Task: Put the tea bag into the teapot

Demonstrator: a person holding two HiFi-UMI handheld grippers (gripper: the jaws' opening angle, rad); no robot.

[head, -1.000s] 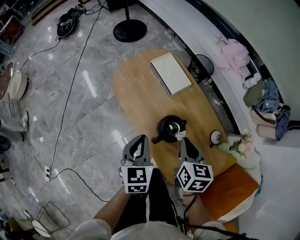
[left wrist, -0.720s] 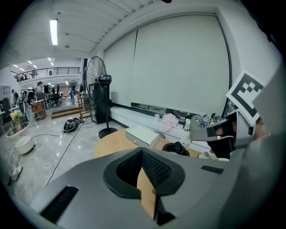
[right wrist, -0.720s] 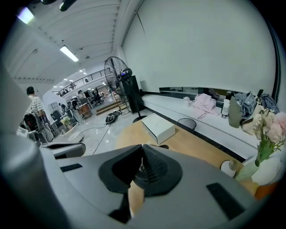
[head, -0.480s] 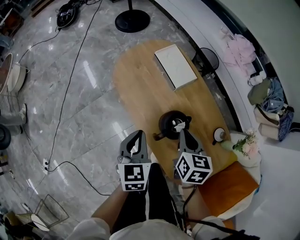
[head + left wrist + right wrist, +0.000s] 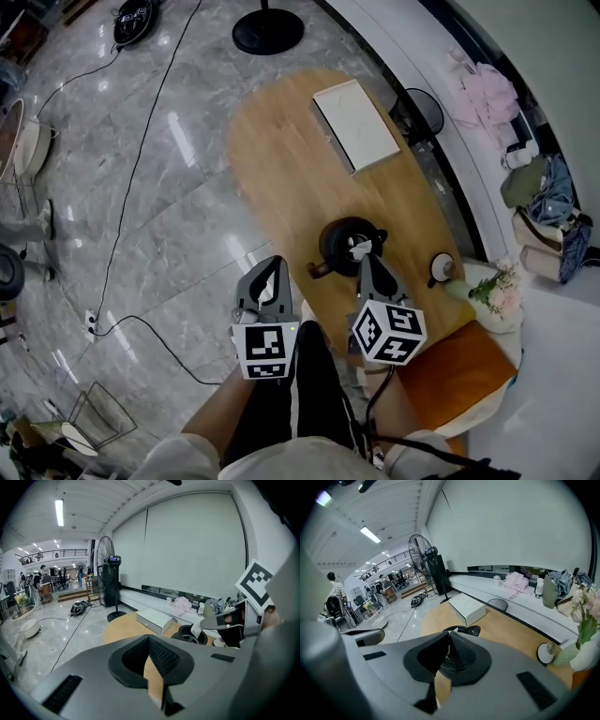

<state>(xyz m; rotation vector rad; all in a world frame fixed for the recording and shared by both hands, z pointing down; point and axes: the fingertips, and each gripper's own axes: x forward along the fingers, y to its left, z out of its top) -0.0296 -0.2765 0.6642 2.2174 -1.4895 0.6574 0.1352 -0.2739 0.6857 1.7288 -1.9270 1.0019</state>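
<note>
since a second ago my right tongs (image 5: 366, 263) have edged up to the near right rim of the black teapot (image 5: 343, 240). the left tongs (image 5: 276, 264) have slid a little to the left, past the edge of the table (image 5: 281, 159) and over the grey floor.

both pairs are clenched. the left tongs grasp nothing — their tips meet, with only bare wood showing below them. the right tongs pinch a small white scrap at their tips, which i take to be the tea bag (image 5: 360, 250). seen from the left gripper view, it hangs just above the teapot's open mouth. my right gripper view shows the tips pressed together but not the bag itself.

the teapot stands upright on the near part of the oval table. a flat white box (image 5: 356, 124) lies well beyond it.

to do this step well, i judge the tips should move over the middle of the opening rather than the rim. they should then sink until the bag is inside before they loosen — let go at the rim, the bag could snag there or fall onto the table. the left tongs are best kept clear of the pot.
</note>
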